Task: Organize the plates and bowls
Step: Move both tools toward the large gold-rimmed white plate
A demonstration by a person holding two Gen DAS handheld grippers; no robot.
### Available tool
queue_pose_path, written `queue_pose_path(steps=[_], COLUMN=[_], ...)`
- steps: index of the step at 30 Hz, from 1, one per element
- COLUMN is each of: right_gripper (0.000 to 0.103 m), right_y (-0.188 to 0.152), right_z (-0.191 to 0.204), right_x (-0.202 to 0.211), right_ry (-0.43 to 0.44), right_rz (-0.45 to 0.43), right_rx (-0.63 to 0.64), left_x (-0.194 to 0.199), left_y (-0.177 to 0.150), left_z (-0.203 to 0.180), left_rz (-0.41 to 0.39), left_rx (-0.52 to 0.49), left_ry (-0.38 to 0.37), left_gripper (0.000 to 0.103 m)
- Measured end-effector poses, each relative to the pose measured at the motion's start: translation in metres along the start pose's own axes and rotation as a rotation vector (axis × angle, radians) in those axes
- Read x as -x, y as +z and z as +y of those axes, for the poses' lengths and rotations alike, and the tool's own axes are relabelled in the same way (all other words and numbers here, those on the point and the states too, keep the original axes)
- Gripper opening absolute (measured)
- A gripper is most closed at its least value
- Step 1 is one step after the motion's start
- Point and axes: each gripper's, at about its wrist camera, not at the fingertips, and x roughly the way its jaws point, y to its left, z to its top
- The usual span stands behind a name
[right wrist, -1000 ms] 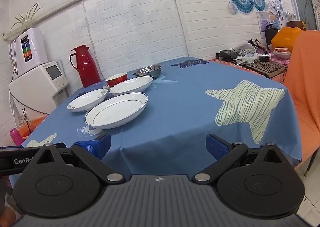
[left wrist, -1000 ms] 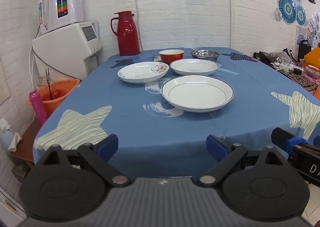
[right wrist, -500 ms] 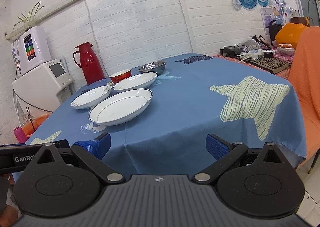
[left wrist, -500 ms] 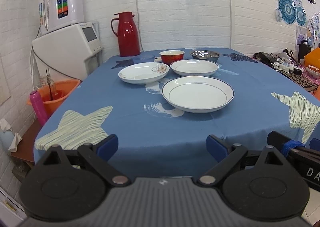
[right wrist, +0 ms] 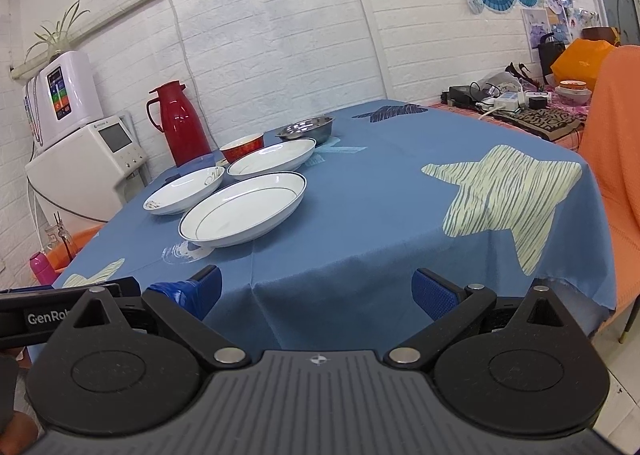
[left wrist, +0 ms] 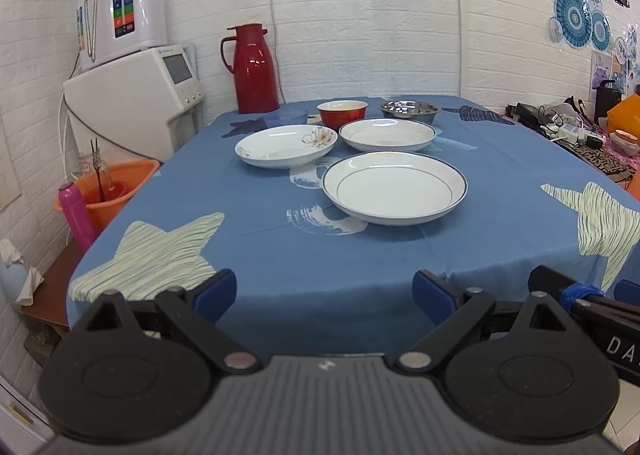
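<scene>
Progress: nothing stacked yet — we judge the sorting unstarted.
Dishes: blue-rimmed plate (left wrist: 394, 193) centre frame; floral plate (left wrist: 286, 145), white plate (left wrist: 387, 134), red bowl (left wrist: 342, 113), steel bowl (left wrist: 409, 111) behind, apart.
Jaws: left gripper (left wrist: 325, 291) and right gripper (right wrist: 318, 293) — wide, empty, short of the table (left wrist: 280, 247).

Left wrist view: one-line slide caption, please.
Open left hand-held gripper faces a blue star-print tablecloth holding three white plates, a red bowl and a steel bowl.

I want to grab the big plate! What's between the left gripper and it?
Only bare blue tablecloth, seen in the left wrist view, between the left gripper and the big plate.
</scene>
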Motion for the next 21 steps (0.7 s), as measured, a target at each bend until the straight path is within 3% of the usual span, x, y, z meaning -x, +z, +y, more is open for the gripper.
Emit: queue_pose_path(steps=[21], right_gripper=[0.089], right_y=[-0.0027], right_z=[0.0006], right_x=[-0.0045], right_ry=[0.004], right_rz=[0.018], right_rx=[0.000], left_x=[-0.0067], left_y=[-0.0017], left_z=[0.0014], left_rz=[0.015], left_rx=[-0.006], left_ry=[0.002], left_gripper=[0.094])
